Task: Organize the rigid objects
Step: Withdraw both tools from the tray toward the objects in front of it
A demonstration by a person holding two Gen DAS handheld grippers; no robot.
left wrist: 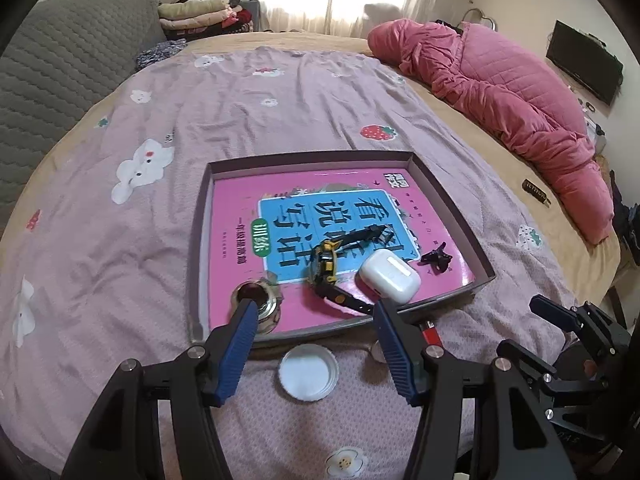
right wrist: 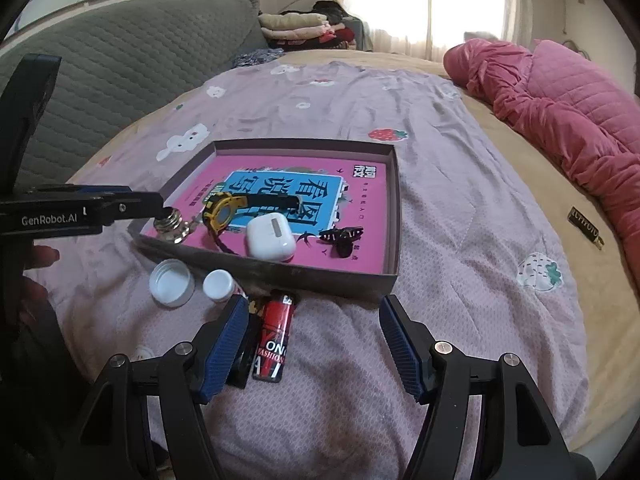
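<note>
Left tool [left wrist: 312,308] open above box [left wrist: 448,200]; jar [left wrist: 258,304] seemingly free.

Both tools are showing the same build. The left gripper [left wrist: 314,312] is wearing black angular arms with open triangular cut-outs, each arm carrying round silver screw heads at its pivots. Its fingers [left wrist: 240,344] are faced with long blue pads ribbed in a fine crosswise texture. The right gripper [right wrist: 310,322] is showing matching black linkages, silver screws and blue cross-hatched fingers [right wrist: 224,340]. White lettering reading "GenRobot.AI" is running along the left tool's black side in the right wrist view.
</note>
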